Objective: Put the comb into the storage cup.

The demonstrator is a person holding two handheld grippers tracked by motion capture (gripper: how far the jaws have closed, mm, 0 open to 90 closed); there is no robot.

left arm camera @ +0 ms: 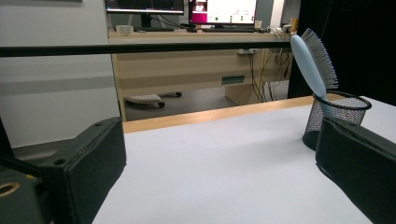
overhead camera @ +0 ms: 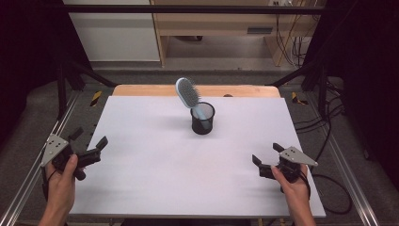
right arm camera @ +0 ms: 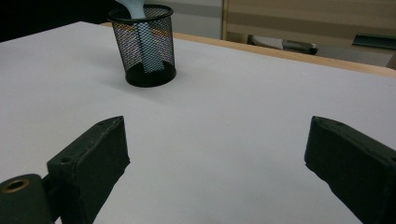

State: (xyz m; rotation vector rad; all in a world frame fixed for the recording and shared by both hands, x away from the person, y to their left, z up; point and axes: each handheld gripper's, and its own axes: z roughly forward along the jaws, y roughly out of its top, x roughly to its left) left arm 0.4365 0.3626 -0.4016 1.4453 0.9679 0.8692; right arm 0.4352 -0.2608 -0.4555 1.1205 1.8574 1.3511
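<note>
Pale blue oval plastic hairbrush (overhead camera: pixel 187 92) standing handle-down in a small round black wire-mesh cup (overhead camera: pixel 203 119), bristled head leaning up and to the left over the rim, toward the far edge. Handle visible through the mesh in the right gripper view (right arm camera: pixel 145 44); bristles facing right in the left gripper view (left arm camera: pixel 314 60). Cup upright, set near the far middle of a flat white sheet (overhead camera: pixel 155 160) covering a light wooden table (overhead camera: pixel 141 90), wood showing as a strip along the far edge.

Left black two-jaw gripper (overhead camera: pixel 89 144) held by a hand (overhead camera: pixel 61 186) at the near left edge of the sheet, jaws spread wide, gripping nothing. Right black two-jaw gripper (overhead camera: pixel 267 155) held by the other hand (overhead camera: pixel 292 186) at the near right, jaws likewise wide apart and empty. Both well apart from the cup, bare sheet between.

Beyond the table: grey floor, black frame bars (overhead camera: pixel 188 8), a light wooden desk (left arm camera: pixel 196 60) with monitors (left arm camera: pixel 223 10) on top, loose cables (overhead camera: pixel 294 44) at the right.
</note>
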